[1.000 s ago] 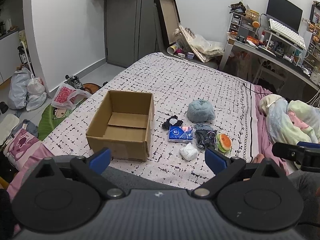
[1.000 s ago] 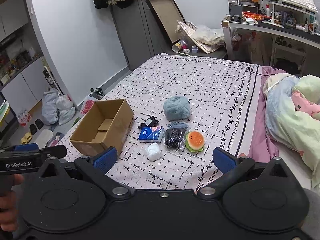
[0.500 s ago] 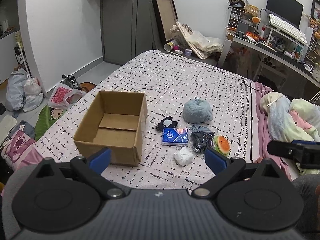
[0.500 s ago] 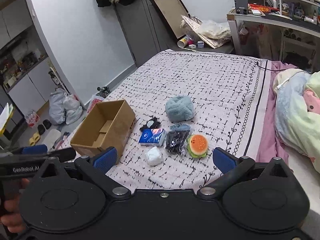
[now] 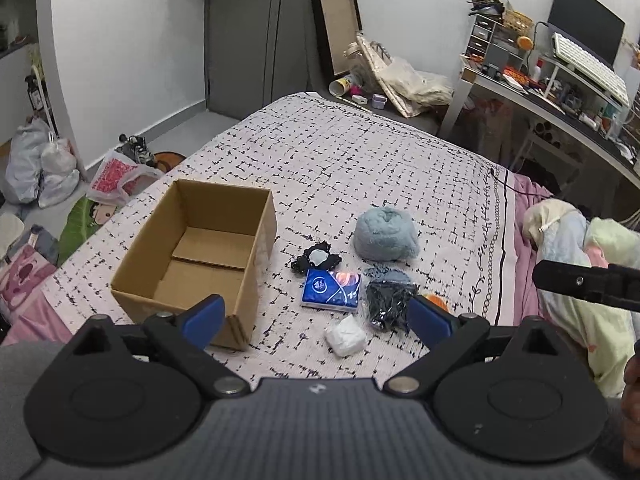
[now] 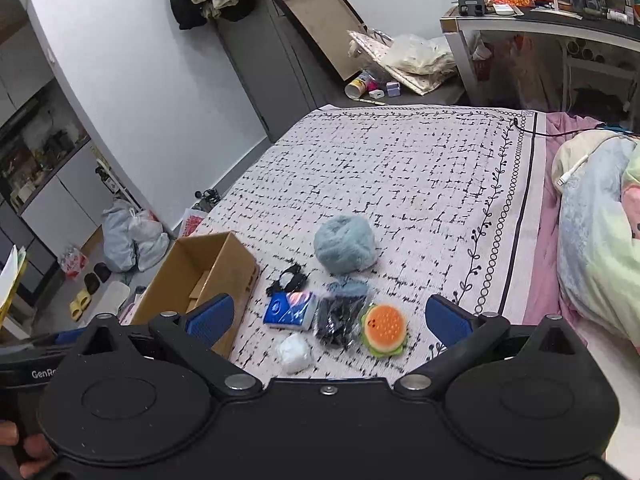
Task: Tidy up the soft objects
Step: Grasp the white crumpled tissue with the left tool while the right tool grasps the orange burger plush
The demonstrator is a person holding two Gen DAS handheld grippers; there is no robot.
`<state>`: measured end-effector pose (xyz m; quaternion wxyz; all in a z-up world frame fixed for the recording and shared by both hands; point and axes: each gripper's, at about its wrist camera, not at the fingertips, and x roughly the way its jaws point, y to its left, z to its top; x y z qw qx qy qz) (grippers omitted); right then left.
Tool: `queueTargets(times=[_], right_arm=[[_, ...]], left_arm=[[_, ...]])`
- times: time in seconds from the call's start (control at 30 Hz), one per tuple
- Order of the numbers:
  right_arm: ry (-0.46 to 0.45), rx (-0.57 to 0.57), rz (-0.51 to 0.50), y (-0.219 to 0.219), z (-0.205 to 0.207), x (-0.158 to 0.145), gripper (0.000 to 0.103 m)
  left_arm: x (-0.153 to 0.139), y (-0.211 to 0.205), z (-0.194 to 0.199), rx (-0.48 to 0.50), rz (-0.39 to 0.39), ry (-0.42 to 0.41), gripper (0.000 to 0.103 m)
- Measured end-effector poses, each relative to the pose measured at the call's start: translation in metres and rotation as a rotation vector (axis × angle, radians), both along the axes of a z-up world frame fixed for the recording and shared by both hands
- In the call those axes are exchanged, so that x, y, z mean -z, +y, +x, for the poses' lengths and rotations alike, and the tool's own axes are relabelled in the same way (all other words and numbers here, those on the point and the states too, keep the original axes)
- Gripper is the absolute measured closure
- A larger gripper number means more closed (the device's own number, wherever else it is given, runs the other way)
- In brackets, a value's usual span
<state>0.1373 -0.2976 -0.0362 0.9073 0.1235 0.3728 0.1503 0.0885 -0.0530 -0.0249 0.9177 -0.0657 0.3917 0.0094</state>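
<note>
Patterned bedding [image 5: 360,168] covers the bed in a cluttered bedroom. Both the left gripper [image 5: 316,316] and right gripper [image 6: 326,316] hover above its near edge, fingers spread wide, gripping nothing. Nearest lies a white wad [image 6: 295,352], beside a burger plush [image 6: 385,330] and a black bundle [image 6: 338,320]. Behind them sit a blue tissue pack [image 5: 331,290] with illegible print, a small black item [image 5: 316,260] and a fluffy blue ball [image 5: 385,233]. To their left, a cardboard box [image 5: 192,258] stands open and empty. "GenR" reads on the left gripper's body. Farther off are a desk [image 5: 560,100], a keyboard [image 5: 588,66] and a grey door [image 5: 244,32].
</note>
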Motion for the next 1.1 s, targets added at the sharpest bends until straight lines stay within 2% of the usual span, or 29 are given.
queueTargets(times=[0.33, 0.6, 0.73, 0.87, 0.97, 1.03, 1.1], right_arm=[[0.07, 0.037, 0.059, -0.009, 0.042, 0.017, 0.0], [0.183, 0.053, 0.135, -0.015, 0.065, 0.069, 0.0], [0.226, 0.061, 0.119, -0.015, 0.074, 0.087, 0.0], [0.295, 0.08, 0.183, -0.024, 0.084, 0.107, 0.0], [0.324, 0.115, 0.194, -0.029, 0.089, 0.118, 0.0], [0.347, 0.127, 0.199, -0.029, 0.094, 0.126, 0.001], [0.362, 0.12, 0.194, -0.026, 0.099, 0.132, 0.007]], left_arm=[[0.02, -0.009, 0.03, -0.032, -0.019, 0.047, 0.006], [0.051, -0.014, 0.054, -0.083, -0.032, 0.113, 0.006], [0.071, -0.014, 0.065, -0.122, -0.047, 0.159, 0.006], [0.091, -0.018, 0.077, -0.131, -0.073, 0.211, 0.007], [0.104, -0.023, 0.084, -0.13, -0.073, 0.231, 0.009], [0.113, -0.027, 0.089, -0.134, -0.075, 0.245, 0.011], [0.123, -0.028, 0.095, -0.142, -0.09, 0.266, 0.014]])
